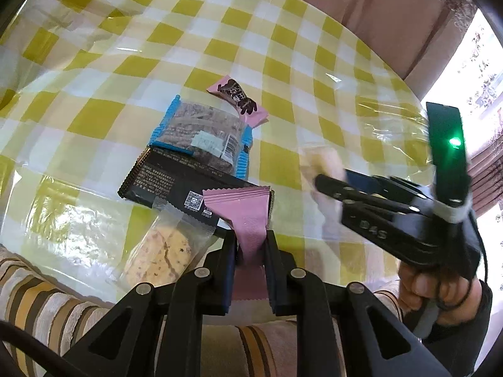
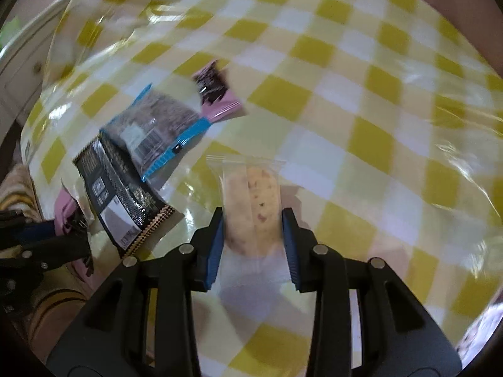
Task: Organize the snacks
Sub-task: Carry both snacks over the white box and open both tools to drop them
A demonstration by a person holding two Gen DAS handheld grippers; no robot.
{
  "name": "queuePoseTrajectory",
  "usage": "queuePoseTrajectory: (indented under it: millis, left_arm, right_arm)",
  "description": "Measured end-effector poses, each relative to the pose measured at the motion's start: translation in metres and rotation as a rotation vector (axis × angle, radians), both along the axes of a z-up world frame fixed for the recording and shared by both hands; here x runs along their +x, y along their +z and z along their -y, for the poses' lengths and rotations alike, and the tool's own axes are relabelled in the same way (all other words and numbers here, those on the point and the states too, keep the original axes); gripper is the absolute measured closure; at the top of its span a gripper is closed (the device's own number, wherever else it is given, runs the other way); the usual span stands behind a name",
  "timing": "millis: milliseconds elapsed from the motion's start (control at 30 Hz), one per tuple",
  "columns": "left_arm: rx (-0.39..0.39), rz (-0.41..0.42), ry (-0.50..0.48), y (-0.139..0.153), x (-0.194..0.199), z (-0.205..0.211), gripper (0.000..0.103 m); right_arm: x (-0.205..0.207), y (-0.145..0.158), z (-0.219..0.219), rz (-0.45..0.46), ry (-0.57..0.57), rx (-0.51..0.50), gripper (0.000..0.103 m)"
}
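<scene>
My left gripper (image 1: 251,238) is shut on a plain pink snack packet (image 1: 242,210), held just above the pile. Beneath it lie a black packet (image 1: 176,182), a blue-edged packet of dark biscuits (image 1: 201,135), a pink packet with dark print (image 1: 237,97) and a clear-wrapped pale cookie (image 1: 160,251). My right gripper (image 2: 253,216) is shut on a second clear-wrapped pale cookie (image 2: 251,188), both blue pads against its sides. In the left wrist view that right gripper (image 1: 327,182) is to the right of the pile. The left gripper (image 2: 47,232) shows at the left edge of the right wrist view.
The table (image 1: 283,47) wears a yellow-and-white checked cloth under clear film. A striped cushion (image 1: 37,298) lies at the near left edge. Pink curtains (image 1: 377,15) hang behind, with a bright window to the right. A white cabinet (image 2: 19,72) stands far left. A hand (image 1: 433,286) holds the right gripper.
</scene>
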State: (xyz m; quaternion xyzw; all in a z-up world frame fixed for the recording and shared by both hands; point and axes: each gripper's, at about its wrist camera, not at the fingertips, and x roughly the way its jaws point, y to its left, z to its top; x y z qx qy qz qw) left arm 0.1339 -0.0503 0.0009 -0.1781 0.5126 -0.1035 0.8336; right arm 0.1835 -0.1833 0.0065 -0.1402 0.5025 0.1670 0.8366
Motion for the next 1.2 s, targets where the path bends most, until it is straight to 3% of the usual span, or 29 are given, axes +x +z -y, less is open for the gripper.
queuePoseTrajectory:
  millis: [267, 667, 1200]
  left_arm:
    - [-0.003, 0.041, -0.014, 0.013, -0.009, 0.013, 0.086]
    - [-0.009, 0.088, -0.084, 0.031, -0.026, 0.053, 0.085]
    - [-0.027, 0.14, -0.337, 0.057, -0.064, 0.165, 0.086]
  right_arm:
    - [-0.039, 0.031, 0.033, 0.09, -0.148, 0.017, 0.064]
    - [-0.08, 0.057, 0.078, 0.142, -0.288, 0.054, 0.064]
    - [-0.152, 0.077, 0.168, 0.184, -0.476, 0.068, 0.064]
